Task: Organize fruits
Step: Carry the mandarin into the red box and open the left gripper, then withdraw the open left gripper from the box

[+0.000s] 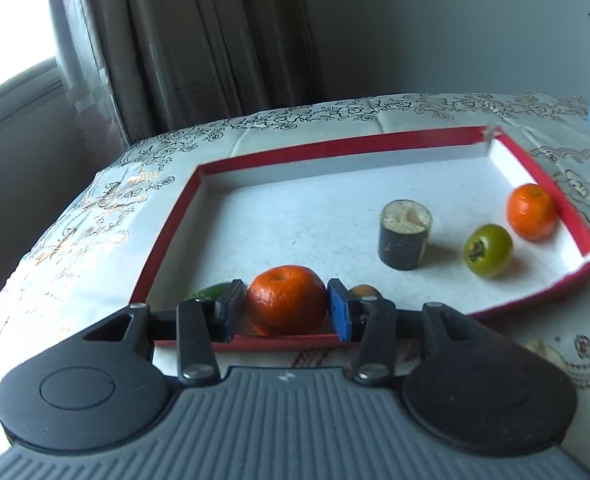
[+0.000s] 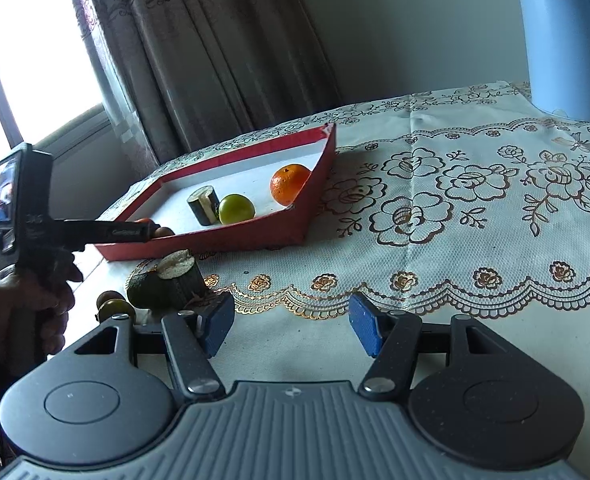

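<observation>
Two blue pads of my left gripper (image 1: 287, 312) press on an orange mandarin (image 1: 287, 300), one on each flank, so my left fingers are closed on that fruit. It sits between them at the near edge of the red tray (image 1: 167, 224), over the near wall; whether it rests on the white floor or hangs above it I cannot tell. Just behind my left pad a sliver of a green fruit (image 1: 211, 291) peeks out, and behind my right pad a small brownish one (image 1: 363, 291), both mostly hidden.

My right gripper (image 2: 291, 326) hangs over the lace tablecloth (image 2: 455, 208) with its fingers well apart and only cloth between them. Just off its left pad, outside the tray, lie a dark-skinned cut piece with a pale end (image 2: 181, 278), leaning against a dark green fruit (image 2: 145, 290), and near them two small round fruits (image 2: 113, 304) by the table edge. A hand (image 2: 19, 304) at the left of this view grips the handle of my other tool, whose fingers reach out to the tray's near wall.

Farther into the tray, a second dark cut piece (image 1: 405, 240) stands upright on the white floor. To its right lies a green persimmon-like fruit (image 1: 487, 250), and just beyond that a second mandarin (image 1: 531, 211) close to the tray's right wall; the three are apart from one another.

Past the tray, a light blue kettle (image 2: 565, 40) stands at the far right of the table, and a brown curtain (image 2: 223, 48) hangs beside a bright window.
</observation>
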### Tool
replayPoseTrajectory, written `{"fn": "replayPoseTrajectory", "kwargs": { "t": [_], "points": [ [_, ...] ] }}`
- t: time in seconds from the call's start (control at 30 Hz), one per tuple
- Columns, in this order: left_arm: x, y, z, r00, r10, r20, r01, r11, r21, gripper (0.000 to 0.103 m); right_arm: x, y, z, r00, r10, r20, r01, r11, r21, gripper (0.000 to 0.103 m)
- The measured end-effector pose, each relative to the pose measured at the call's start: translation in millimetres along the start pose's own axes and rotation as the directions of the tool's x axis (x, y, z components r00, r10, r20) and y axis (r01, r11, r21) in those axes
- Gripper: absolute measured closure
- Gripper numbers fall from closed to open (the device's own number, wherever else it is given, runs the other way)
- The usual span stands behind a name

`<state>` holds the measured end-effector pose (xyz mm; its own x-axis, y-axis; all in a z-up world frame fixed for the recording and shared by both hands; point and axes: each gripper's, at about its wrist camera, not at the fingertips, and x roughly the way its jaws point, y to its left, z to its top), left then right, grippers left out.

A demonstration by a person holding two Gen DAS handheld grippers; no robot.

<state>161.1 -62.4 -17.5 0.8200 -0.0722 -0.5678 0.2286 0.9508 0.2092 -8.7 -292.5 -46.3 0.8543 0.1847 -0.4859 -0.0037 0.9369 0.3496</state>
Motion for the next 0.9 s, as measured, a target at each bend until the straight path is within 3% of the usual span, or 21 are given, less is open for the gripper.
{"fn": "replayPoseTrajectory", "kwargs": {
  "t": [0.13,0.33,0.4,0.47,0.6,0.9],
  "points": [
    [-3,-3,3,0.998,0.049,0.036,-0.049,0.999,0.018,0.061,0,1,0,1.000,0.000,-0.001,0.000,1.000,-0.003,0.041],
    [10,11,21,0.994,0.104,0.042,-0.102,0.993,-0.051,0.059,0,-1,0,1.000,0.003,-0.004,-0.003,1.000,0.006,0.041],
    [14,16,25,0.992,0.121,0.038,-0.118,0.991,-0.068,0.050,1,-1,0,1.000,0.003,-0.005,-0.003,1.000,0.006,0.041],
    [15,19,26,0.989,0.141,0.043,-0.137,0.988,-0.078,0.032,1,-1,0,1.000,0.003,-0.006,-0.003,1.000,0.007,0.041],
    [15,19,24,0.988,0.147,0.048,-0.144,0.987,-0.073,0.027,1,-1,0,1.000,0.004,-0.006,-0.004,1.000,0.008,0.041],
    [5,25,23,0.992,0.116,0.052,-0.110,0.988,-0.107,0.004,1,-1,0,1.000,0.006,-0.005,-0.006,1.000,0.012,0.041]
  ]
}}
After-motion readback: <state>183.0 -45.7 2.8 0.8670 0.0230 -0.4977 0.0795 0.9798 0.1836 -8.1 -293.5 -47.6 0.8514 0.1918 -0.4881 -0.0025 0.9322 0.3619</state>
